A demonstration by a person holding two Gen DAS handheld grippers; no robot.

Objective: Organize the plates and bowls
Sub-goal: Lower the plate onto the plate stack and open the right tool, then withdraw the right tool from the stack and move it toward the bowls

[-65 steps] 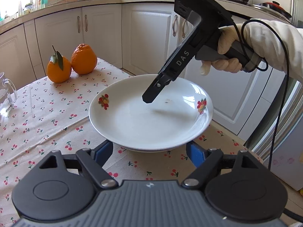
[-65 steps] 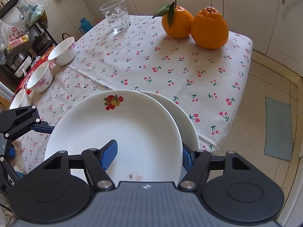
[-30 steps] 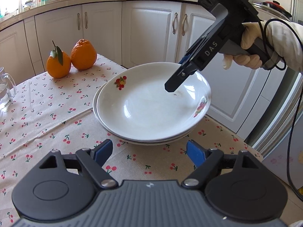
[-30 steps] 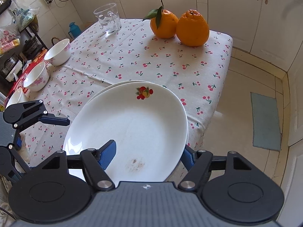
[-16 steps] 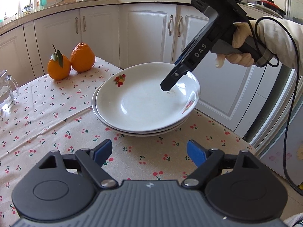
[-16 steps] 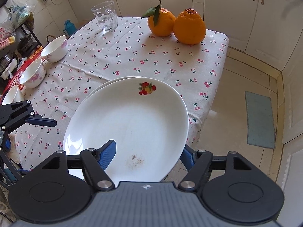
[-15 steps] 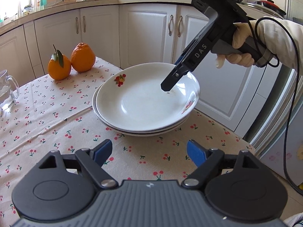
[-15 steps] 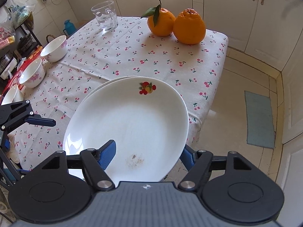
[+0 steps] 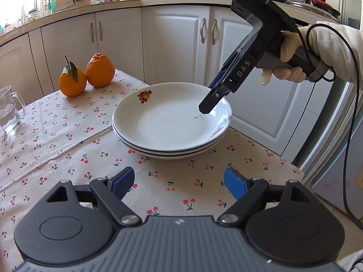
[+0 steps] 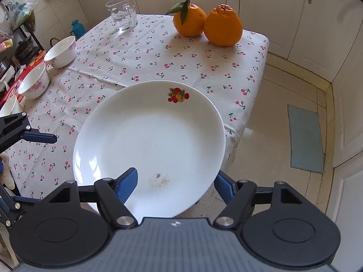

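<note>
plate stack (image 10: 149,136) between opening right tongs (image 10: 175,182).

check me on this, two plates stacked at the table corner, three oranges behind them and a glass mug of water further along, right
Not quite: there are two oranges, not three, which the right wrist view shows clearly, one with a leaf on its stem. The rest holds: the plates sit stacked at the corner of the table, and the glass mug stands further along.

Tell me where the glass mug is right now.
The glass mug stands at the table's far end in the right wrist view, left of the two oranges and beyond the white bowls.
</note>
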